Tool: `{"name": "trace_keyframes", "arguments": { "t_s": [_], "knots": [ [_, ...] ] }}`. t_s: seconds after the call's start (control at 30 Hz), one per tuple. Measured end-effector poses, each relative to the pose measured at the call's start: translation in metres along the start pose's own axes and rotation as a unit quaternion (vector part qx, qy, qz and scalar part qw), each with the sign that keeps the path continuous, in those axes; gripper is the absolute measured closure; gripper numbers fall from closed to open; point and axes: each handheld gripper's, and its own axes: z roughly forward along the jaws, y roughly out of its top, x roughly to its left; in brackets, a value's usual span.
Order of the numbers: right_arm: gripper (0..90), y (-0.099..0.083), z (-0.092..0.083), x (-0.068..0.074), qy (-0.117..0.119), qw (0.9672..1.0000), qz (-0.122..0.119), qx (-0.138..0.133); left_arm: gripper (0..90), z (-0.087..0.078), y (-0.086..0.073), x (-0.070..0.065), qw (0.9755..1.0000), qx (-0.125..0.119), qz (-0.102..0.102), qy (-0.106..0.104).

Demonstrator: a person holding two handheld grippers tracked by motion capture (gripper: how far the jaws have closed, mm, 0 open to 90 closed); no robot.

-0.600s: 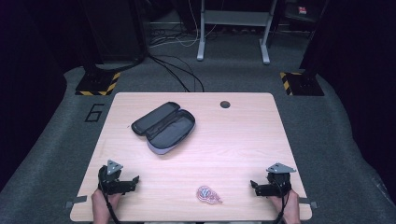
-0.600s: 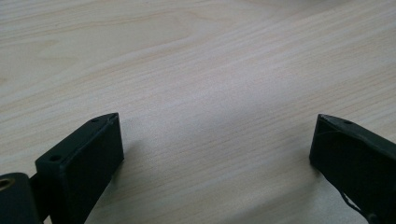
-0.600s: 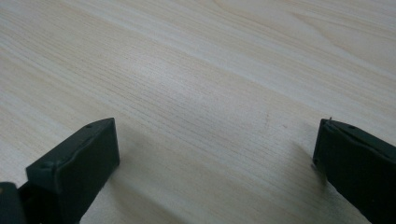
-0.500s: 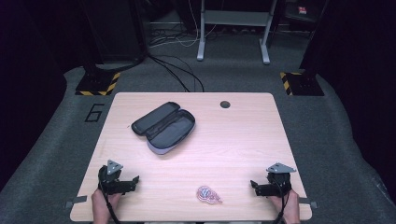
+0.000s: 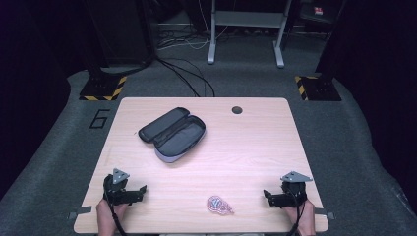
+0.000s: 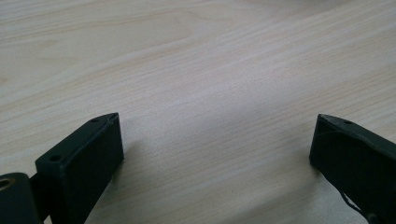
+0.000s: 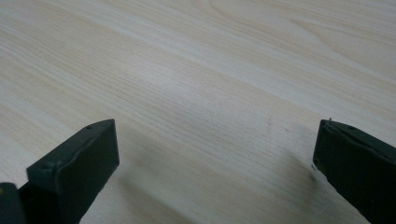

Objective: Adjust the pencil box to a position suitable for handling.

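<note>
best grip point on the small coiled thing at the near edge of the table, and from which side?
Probably from straight above. The small coiled thing lies flat on the table, so no side stands up for the jaws; pinch across its narrower width, one jaw each side. It lies between both open grippers, slightly nearer the right gripper. What it is made of is too small to tell.

On the table (image 5: 255, 147): one open dark zip case (image 5: 172, 132), lying flat with both halves spread; one small pinkish coiled item (image 5: 219, 204) near the front edge, too small to identify; one round dark hole (image 5: 237, 109) near the far edge. Two handheld grippers: left gripper (image 5: 142, 189) and right gripper (image 5: 265, 195), each with two black jaws, spread wide, nothing between. On the floor: two yellow-and-black striped bases (image 5: 103, 88), one painted numeral "6" (image 5: 100, 118).
</note>
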Motion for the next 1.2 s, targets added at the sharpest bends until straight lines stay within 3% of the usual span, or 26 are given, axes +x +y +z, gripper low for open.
{"name": "trace_keyframes", "arguments": {
  "t_s": [0.2, 0.6, 0.8, 0.9, 0.93, 1.03, 1.13, 1.2],
  "knots": [
    [0.0, 0.006, -0.006, 0.009, 0.009, 0.9996, -0.017, -0.021, 2.8, 0.0, 0.0, 0.0, 1.0, 0.0, -0.001, 0.001],
    [0.0, 0.02, -0.018, 0.041, 0.042, 0.997, -0.052, -0.039, 2.8, 0.0, 0.0, 0.0, 1.0, 0.001, -0.002, 0.002],
    [0.0, 0.028, -0.019, 0.068, 0.072, 0.9932, -0.083, -0.038, 2.8, 0.0, 0.0, 0.0, 1.0, -0.001, -0.002, 0.002],
    [0.0, 0.03, -0.018, 0.074, 0.08, 0.9917, -0.093, -0.037, 2.8, 0.0, 0.0, 0.0, 1.0, 0.0, -0.001, 0.002],
    [0.0, 0.033, -0.016, 0.083, 0.093, 0.9892, -0.105, -0.041, 2.8, 0.0, 0.0, 0.0, 1.0, -0.001, -0.001, 0.002],
    [0.0, 0.036, -0.013, 0.092, 0.101, 0.9879, -0.112, -0.037, 2.8, 0.0, 0.0, 0.0, 1.0, -0.001, -0.001, 0.002],
    [0.0, 0.04, -0.008, 0.107, 0.117, 0.9835, -0.133, -0.038, 2.8, 0.0, 0.0, 0.0, 1.0, 0.0, -0.002, 0.002],
    [0.0, 0.041, -0.007, 0.11, 0.122, 0.9832, -0.131, -0.035, 2.8, 0.0, 0.0, 0.0, 1.0, -0.001, -0.002, 0.002]
  ]
}}
